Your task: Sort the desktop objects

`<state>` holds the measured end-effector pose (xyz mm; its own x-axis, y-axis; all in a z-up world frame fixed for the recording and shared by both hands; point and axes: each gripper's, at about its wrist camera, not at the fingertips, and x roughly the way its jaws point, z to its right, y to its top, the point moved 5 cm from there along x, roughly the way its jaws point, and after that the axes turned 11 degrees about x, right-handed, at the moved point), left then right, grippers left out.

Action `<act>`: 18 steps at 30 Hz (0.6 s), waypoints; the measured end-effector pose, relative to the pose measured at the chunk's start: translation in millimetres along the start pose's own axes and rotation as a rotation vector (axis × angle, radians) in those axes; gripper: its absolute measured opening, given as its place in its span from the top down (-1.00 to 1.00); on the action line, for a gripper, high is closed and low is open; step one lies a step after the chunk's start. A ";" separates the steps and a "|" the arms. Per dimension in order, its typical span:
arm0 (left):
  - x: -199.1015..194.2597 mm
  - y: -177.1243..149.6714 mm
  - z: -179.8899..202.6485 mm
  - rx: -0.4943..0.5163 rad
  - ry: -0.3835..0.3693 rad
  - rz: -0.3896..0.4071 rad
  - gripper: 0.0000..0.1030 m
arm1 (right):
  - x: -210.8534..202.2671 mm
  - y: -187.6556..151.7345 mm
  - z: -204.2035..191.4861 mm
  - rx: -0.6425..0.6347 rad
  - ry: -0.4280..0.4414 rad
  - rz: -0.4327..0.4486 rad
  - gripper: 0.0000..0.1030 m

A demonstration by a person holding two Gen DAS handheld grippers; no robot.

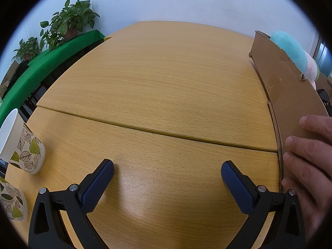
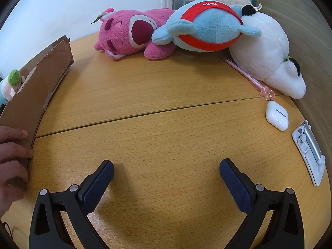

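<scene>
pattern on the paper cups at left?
White paper cups printed with green and black-outlined leaves; clearest in the left wrist view.

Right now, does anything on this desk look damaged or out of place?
Yes. The cardboard box has a torn, ragged top edge and a bare hand touches its side. The plush toys lie heaped on each other at the back, and a pink pen sits partly tucked under the white one.

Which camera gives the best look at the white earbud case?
The right wrist view. The white earbud case lies in full sight on the table at the right, just below the pink pen and above a white and silver gadget. The left wrist view does not show it at all.
</scene>
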<state>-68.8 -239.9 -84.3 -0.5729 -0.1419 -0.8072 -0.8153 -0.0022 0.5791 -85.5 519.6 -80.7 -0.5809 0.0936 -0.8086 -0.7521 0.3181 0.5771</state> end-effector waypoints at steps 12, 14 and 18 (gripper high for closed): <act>0.4 0.3 -2.0 0.001 -0.001 0.000 -1.00 | 0.0 0.7 1.4 0.000 -0.001 -0.001 -1.00; 0.5 0.6 -2.6 0.001 -0.002 0.000 -1.00 | 0.3 0.9 1.2 -0.001 -0.002 -0.001 -1.00; 0.3 0.2 -2.4 0.001 -0.002 0.000 -1.00 | 0.6 0.9 1.3 0.000 -0.002 -0.001 -1.00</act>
<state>-69.0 -242.3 -84.2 -0.5729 -0.1395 -0.8077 -0.8155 -0.0011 0.5787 -86.2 521.1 -80.9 -0.5794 0.0947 -0.8095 -0.7530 0.3178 0.5761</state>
